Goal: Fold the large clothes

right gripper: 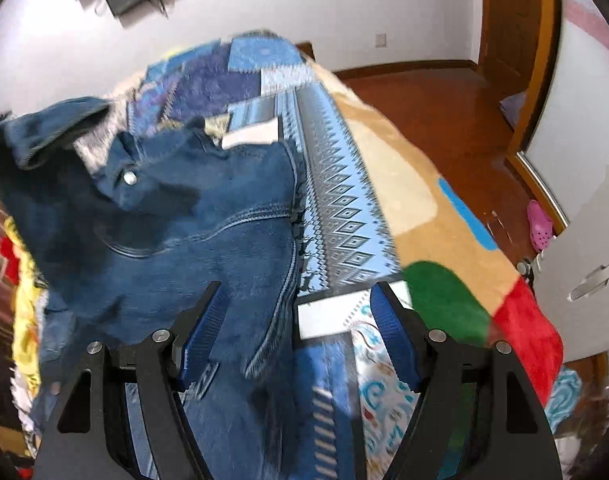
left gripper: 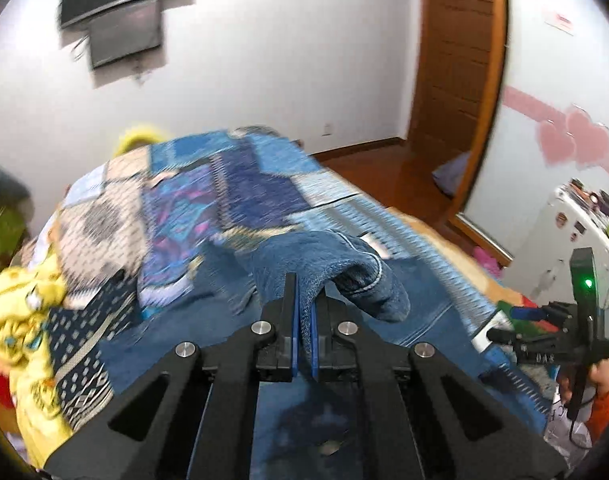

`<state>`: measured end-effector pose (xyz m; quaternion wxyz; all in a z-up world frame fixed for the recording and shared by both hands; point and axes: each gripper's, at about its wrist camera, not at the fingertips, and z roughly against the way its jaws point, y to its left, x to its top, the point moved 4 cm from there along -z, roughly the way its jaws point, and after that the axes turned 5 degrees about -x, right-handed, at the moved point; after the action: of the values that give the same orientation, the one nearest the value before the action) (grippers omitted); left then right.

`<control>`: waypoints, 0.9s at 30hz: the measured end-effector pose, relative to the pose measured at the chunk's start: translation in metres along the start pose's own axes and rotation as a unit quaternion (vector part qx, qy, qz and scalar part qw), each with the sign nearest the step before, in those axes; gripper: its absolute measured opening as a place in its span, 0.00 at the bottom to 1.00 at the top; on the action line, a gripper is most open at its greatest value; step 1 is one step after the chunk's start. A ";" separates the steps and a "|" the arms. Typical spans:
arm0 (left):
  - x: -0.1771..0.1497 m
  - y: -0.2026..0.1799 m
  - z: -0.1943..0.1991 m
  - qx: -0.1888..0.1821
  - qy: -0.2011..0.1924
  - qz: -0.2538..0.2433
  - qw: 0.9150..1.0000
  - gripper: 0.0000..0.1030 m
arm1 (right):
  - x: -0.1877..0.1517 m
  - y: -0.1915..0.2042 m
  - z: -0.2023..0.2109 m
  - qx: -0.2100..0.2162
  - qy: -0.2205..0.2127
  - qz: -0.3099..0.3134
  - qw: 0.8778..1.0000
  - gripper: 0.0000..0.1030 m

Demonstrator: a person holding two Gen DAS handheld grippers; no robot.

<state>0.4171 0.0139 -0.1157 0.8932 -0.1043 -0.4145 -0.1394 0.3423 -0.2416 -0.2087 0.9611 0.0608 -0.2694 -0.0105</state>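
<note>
A pair of dark blue jeans lies on a bed covered with a blue patchwork quilt. Its waistband button faces up. My left gripper is shut on a bunched fold of the jeans and lifts it above the bed. My right gripper is open over the jeans' right edge, with denim lying between its blue pads. The right gripper also shows at the right edge of the left wrist view.
A yellow patterned cloth lies at the bed's left. A tan blanket with green and red patches hangs off the right side. A wooden floor, door frame and white cabinet are to the right.
</note>
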 end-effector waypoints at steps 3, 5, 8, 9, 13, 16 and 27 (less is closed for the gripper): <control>-0.031 0.036 0.000 0.014 0.018 0.026 0.999 0.03 | -0.004 0.011 -0.023 -0.017 0.033 0.019 0.999 0.68; -0.054 0.054 -0.003 0.017 0.035 0.045 0.998 0.03 | -0.012 0.017 -0.034 -0.028 0.050 0.032 0.998 0.68; -0.089 0.075 -0.012 0.012 0.065 0.075 0.995 0.04 | -0.021 0.022 -0.042 -0.033 0.065 0.041 0.997 0.73; -0.102 0.081 -0.016 0.014 0.075 0.083 0.994 0.04 | -0.023 0.022 -0.042 -0.034 0.063 0.041 0.997 0.75; -0.138 0.095 -0.015 0.002 0.084 0.113 0.990 0.06 | -0.025 0.017 -0.041 -0.042 0.068 0.044 0.996 0.80; -0.159 0.102 -0.017 0.004 0.099 0.135 0.986 0.10 | -0.026 0.018 -0.039 -0.049 0.066 0.055 0.995 0.80; -0.207 0.138 -0.016 0.033 0.121 0.225 0.966 0.26 | -0.028 0.022 -0.040 -0.061 0.060 0.063 0.994 0.80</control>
<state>0.3473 0.1727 -0.2950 0.9482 -0.1473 -0.2733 0.0677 0.3384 -0.2140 -0.2542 0.9761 -0.0146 -0.2137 0.0369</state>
